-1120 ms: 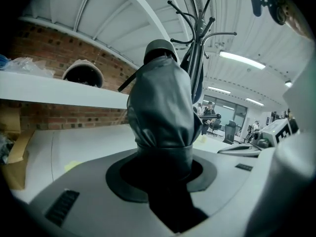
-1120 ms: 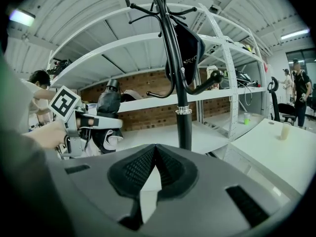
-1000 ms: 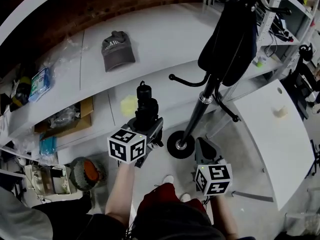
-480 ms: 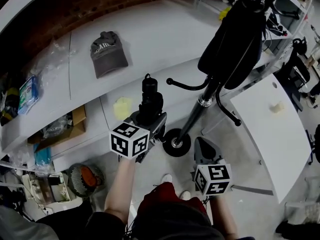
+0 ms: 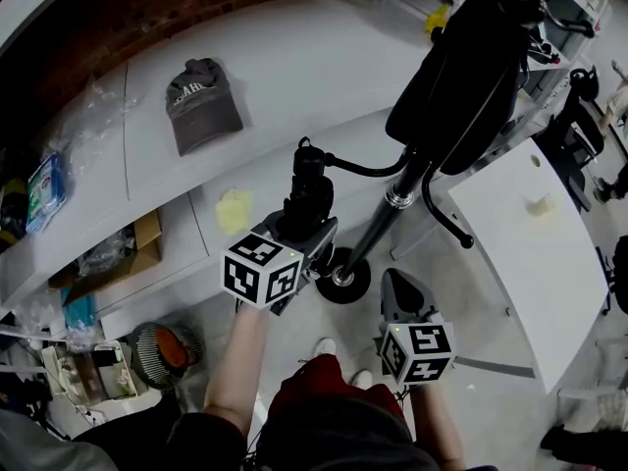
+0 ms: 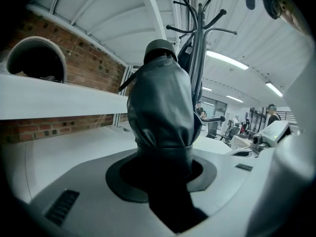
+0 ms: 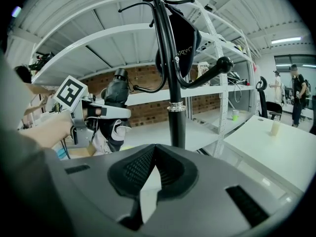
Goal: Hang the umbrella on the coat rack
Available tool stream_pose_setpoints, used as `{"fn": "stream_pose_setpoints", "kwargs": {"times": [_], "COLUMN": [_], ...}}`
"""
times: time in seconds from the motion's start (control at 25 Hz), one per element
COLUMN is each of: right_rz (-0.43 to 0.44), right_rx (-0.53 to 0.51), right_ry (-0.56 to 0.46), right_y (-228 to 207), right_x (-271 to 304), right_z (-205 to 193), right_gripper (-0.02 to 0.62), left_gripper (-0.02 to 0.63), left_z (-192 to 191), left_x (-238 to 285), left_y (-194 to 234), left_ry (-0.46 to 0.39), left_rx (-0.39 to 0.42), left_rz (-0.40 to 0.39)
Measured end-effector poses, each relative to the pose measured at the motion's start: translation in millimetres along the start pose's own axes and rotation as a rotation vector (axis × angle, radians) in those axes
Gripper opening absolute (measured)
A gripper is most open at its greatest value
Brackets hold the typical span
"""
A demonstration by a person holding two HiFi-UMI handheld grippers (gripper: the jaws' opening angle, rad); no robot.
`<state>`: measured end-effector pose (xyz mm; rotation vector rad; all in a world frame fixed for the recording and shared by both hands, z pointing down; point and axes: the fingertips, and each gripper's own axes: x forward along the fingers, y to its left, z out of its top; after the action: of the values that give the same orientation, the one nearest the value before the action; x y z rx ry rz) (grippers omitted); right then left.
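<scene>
Here, in the head view, the left gripper (image 5: 306, 226) is clamping its fingers on the folded black umbrella (image 5: 309, 180). It is holding the umbrella upright just left of the coat rack (image 5: 391, 209), and the umbrella's top is sitting close to the tip of a lower hook (image 5: 365, 170). The right gripper (image 5: 397, 285) is hovering beside the rack's round base (image 5: 343, 281), on the person's side of it. A black bag (image 5: 461, 72) is hanging high on the rack, and a grey cap (image 5: 201, 101) is lying on the white worktop (image 5: 294, 67), well to the rack's left.

In the left gripper view, the fingers are pressing on the umbrella's gathered dark fabric. The fabric is rising out of them and covering the rack's lower pole, while the rack's upper hooks are spreading above it.

In the right gripper view, the fingers are meeting at their tips with nothing between them, and they are pointing at the rack's pole. The left gripper and the umbrella are showing to the left of that pole. The bag is hanging on the pole's right side.
</scene>
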<state>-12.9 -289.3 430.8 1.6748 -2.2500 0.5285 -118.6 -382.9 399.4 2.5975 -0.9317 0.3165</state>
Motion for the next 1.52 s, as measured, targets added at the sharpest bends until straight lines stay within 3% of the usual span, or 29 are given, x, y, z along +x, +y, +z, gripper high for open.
{"fn": "stream_pose_setpoints", "kwargs": {"times": [1.52], "right_rz": [0.015], "right_rx": [0.031], "right_ry": [0.026], "right_y": [-9.0], "right_x": [4.8], "right_z": [-14.0], "right_gripper": [0.018], "left_gripper": [0.153], "left_z": [-35.6], "left_x": [15.8], "left_y": [-40.9], "left_ry": [0.077], "left_rx": [-0.007], "left_rz": [-0.100]}}
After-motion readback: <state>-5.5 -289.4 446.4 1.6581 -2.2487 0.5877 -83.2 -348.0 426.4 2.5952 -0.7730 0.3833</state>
